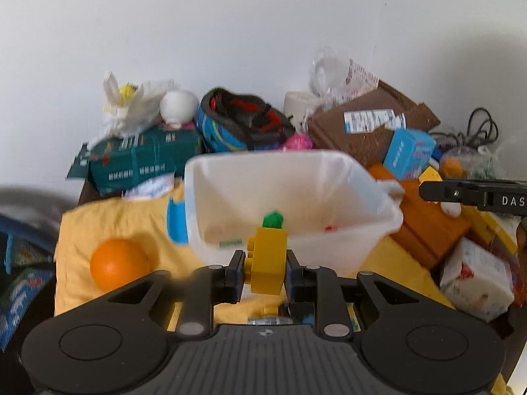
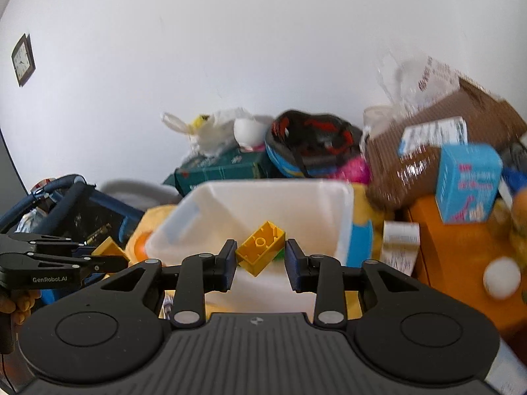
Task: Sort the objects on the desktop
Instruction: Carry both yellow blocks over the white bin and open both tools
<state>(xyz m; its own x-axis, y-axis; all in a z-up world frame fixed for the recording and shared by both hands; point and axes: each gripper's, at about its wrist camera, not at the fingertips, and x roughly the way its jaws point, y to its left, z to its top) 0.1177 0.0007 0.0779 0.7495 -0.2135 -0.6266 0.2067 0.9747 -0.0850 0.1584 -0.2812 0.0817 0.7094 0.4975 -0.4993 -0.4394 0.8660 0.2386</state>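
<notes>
My left gripper (image 1: 265, 268) is shut on a yellow toy brick (image 1: 266, 258), held just in front of the white plastic bin (image 1: 375, 230). A green piece (image 1: 272, 220) shows above the brick, inside the bin. My right gripper (image 2: 261, 258) is open; a second yellow brick (image 2: 262, 251) sits tilted between its fingers, touching the left pad only, over the white bin (image 2: 342, 217). The left gripper with its brick (image 2: 110, 251) shows at the left edge of the right wrist view. The right gripper's finger (image 1: 474, 194) shows at the right of the left wrist view.
An orange (image 1: 118, 263) lies on a yellow cloth (image 1: 82, 227) left of the bin. Behind stand a green box (image 1: 145, 158), a helmet (image 1: 243, 121), a brown cardboard box (image 1: 362, 131), a blue carton (image 1: 408, 153) and an orange box (image 1: 428, 220). A white ball (image 2: 502, 278) lies right.
</notes>
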